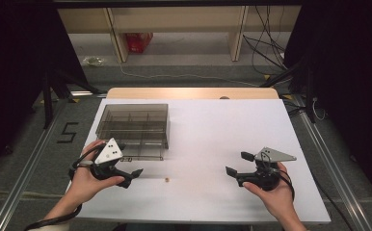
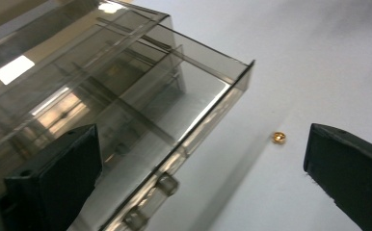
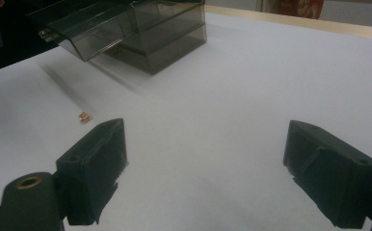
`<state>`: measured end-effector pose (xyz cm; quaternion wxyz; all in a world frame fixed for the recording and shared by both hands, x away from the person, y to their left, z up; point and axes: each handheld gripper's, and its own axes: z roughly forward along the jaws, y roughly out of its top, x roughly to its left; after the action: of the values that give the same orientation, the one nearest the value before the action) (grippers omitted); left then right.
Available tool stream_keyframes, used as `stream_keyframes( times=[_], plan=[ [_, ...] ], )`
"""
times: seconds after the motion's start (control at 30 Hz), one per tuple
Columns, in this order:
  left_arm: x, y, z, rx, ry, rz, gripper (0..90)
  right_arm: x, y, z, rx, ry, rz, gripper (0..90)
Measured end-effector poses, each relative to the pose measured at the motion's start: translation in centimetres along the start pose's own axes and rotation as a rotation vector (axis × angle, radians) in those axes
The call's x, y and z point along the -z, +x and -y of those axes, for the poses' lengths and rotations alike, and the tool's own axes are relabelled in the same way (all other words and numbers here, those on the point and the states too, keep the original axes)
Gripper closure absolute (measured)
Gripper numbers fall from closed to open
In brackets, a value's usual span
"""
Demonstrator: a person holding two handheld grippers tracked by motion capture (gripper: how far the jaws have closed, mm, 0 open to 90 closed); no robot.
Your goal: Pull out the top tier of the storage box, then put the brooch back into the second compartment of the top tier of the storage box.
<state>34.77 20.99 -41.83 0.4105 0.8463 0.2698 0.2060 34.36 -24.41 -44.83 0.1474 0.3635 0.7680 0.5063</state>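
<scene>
Grippers low over the white table (image 1: 213, 125), a small gold piece (image 1: 166, 180) between them.

Gold piece lies near the front edge, just right of the left gripper (image 1: 135, 175); too small to tell its axis. Smoky plastic organizer box (image 1: 133, 127) stands far-left, its long side running near to far. Both the left gripper and the right gripper (image 1: 236, 163) have jaws wide apart, holding nothing. Bare table separates the 2.

Left gripper (image 1: 135, 176): black body with two blocky black jaws, a white three-cornered top plate bearing small dark dots, and a black cable looping past the wrist. Right gripper (image 1: 238, 163): black, with a grey three-cornered plate, a black cable, and a brass-coloured ring set in one jaw mount. Forearms bare.
</scene>
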Motion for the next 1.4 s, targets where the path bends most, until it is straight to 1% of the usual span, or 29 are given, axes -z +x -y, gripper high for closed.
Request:
stream_keyframes(
  times=[0.17,0.27,0.5,0.6,0.77,0.8,0.83,0.97,1.0,1.03,1.07,1.1,1.23,1.3,1.33,1.37,1.4],
  plan=[
    [-0.5,-0.6,0.0,-0.005,-0.003,0.01,0.0,0.0,-0.1,0.0,0.0,-0.001,0.0,16.0],
    [-0.5,-0.6,-0.1,0.002,-0.011,-0.003,0.0,0.2,-0.1,0.0,-0.002,-0.002,0.001,16.0],
    [-0.4,-0.5,0.0,0.008,-0.016,-0.015,0.0,0.3,0.0,0.0,0.001,-0.006,0.003,16.0],
    [-0.4,-0.6,-0.1,0.015,-0.033,-0.027,0.0,0.3,0.0,0.0,0.0,-0.005,0.004,16.0],
    [-0.5,-1.0,-0.1,0.021,-0.043,-0.021,0.1,0.2,0.0,0.0,-0.002,-0.004,0.003,16.0],
    [-0.6,-1.4,-0.3,0.021,-0.048,-0.013,0.6,0.1,0.0,0.0,0.0,-0.006,0.0,16.0],
    [-0.6,-1.4,-0.3,0.021,-0.048,-0.013,1.1,0.1,0.0,0.0,0.0,-0.006,0.0,16.0],
    [-0.8,-2.2,-0.7,0.003,-0.054,-0.009,2.5,0.0,0.1,-0.1,0.005,-0.001,-0.007,16.0],
    [-0.9,-2.5,-0.8,-0.004,-0.055,-0.015,5.0,0.0,0.1,-0.1,0.006,-0.001,-0.009,16.0],
    [-1.0,-3.0,-0.9,-0.003,-0.073,-0.032,7.6,0.0,0.2,-0.1,0.008,-0.002,-0.011,16.0],
    [-1.1,-3.3,-1.1,-0.001,-0.08,-0.03,10.1,0.0,0.2,-0.1,0.011,-0.003,-0.013,16.0],
    [-1.1,-3.3,-1.1,-0.001,-0.08,-0.03,11.4,0.0,0.2,-0.1,0.011,-0.003,-0.013,16.0],
    [-1.6,-4.9,-1.4,-0.019,-0.084,-0.008,12.6,0.2,0.3,-0.2,0.013,-0.007,-0.011,16.0],
    [-1.9,-5.7,-1.5,-0.033,-0.082,0.009,13.6,0.2,0.3,-0.2,0.012,-0.006,-0.011,16.0],
    [-2.1,-6.4,-1.4,-0.042,-0.074,0.024,15.0,0.2,0.3,-0.2,0.011,-0.006,-0.01,16.0],
    [-2.1,-6.4,-1.4,-0.042,-0.074,0.024,16.2,0.2,0.3,-0.2,0.011,-0.006,-0.01,16.0],
    [-2.3,-6.7,-1.4,-0.048,-0.066,0.032,16.2,0.2,0.3,-0.2,0.011,-0.007,-0.011,16.0]
  ],
)
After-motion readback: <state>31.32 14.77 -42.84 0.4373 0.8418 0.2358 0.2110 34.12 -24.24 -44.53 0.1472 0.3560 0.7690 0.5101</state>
